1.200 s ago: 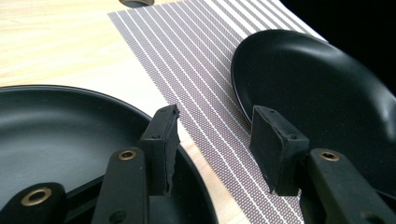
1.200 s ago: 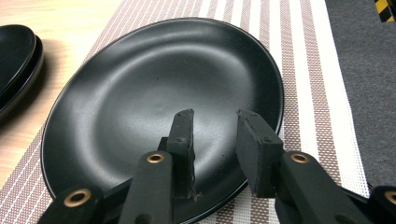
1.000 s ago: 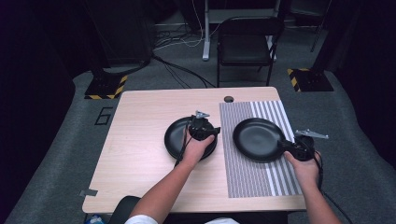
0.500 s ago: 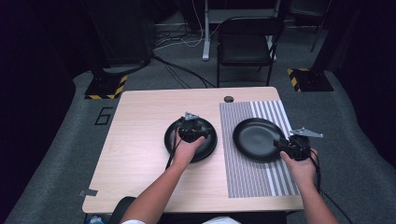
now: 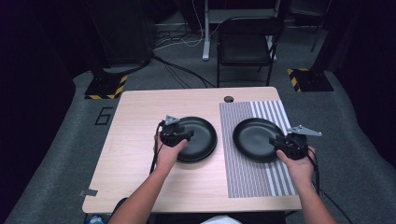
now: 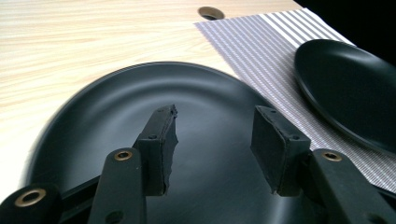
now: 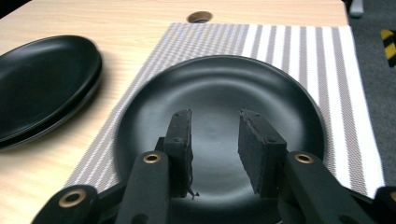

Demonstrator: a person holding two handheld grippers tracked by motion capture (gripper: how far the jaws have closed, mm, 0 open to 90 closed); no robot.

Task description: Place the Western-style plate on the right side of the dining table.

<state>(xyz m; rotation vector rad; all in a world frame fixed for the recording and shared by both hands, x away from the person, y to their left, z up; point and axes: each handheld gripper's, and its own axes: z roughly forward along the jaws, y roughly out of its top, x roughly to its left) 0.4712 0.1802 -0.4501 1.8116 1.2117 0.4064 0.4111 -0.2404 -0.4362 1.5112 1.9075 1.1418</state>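
My left tongs (image 5: 183, 136) hang over the near-left edge of the left black plate (image 5: 201, 135), and their jaws are apart with nothing between them. That plate sits on the bare wood of the counter (image 5: 135, 121), just left of the striped mat (image 5: 247, 172). It looks like two plates stacked. The right black plate (image 5: 254, 137) lies on the mat, close to the first plate but not touching it. My right tongs (image 5: 279, 143) hang over its near-right edge, also spread apart and empty.
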